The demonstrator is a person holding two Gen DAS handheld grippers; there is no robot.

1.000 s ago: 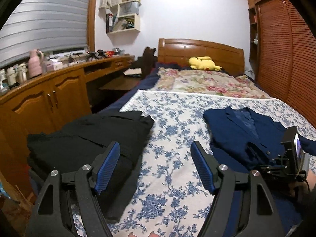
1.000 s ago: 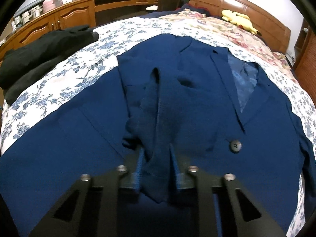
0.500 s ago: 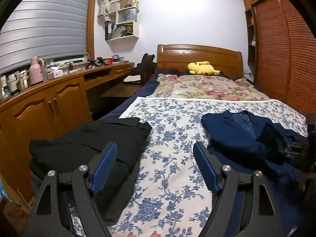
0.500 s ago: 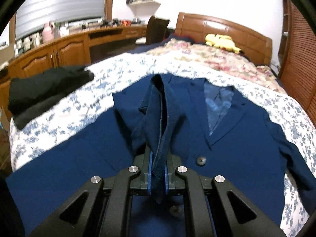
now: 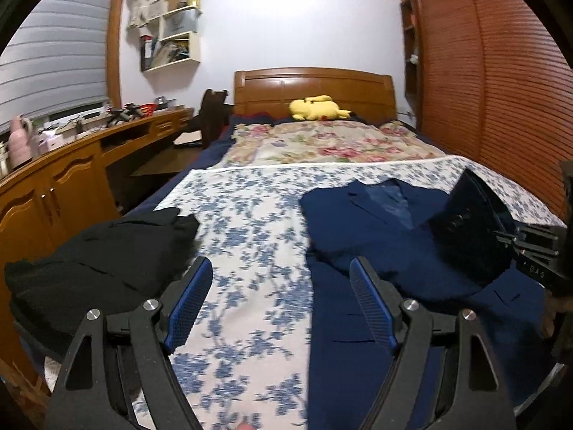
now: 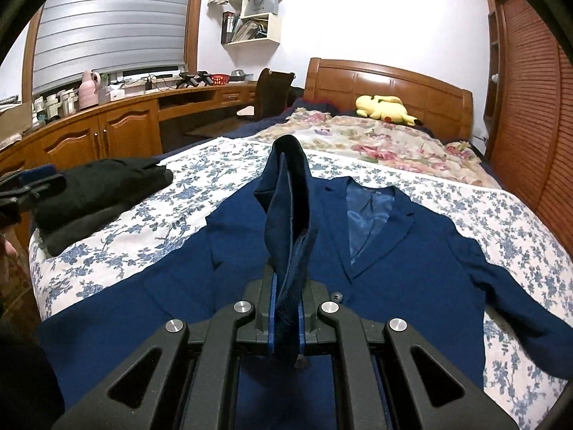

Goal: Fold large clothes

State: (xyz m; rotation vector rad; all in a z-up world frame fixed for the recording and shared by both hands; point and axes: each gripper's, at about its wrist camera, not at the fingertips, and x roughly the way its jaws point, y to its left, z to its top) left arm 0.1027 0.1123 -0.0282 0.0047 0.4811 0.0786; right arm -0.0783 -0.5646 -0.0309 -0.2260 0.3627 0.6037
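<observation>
Sleeve fold: my right gripper [image 6: 286, 319] pinches the navy blazer [image 6: 412, 251] sleeve [image 6: 286, 193] aloft; left gripper [image 5: 279, 301] wide, empty. Next, I lay it across the chest.

Your left gripper [image 5: 280, 301] hangs open over the bed [image 5: 250, 236], nothing between its fingers [image 5: 188, 301]. Navy jacket [image 5: 376, 229] at two o'clock, black garment [image 5: 104, 261] at ten.

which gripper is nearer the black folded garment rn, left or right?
Left. The left gripper, open, hovers just beside the black garment at the bed's edge. The right gripper is across the bed, shut on the blue jacket.
</observation>
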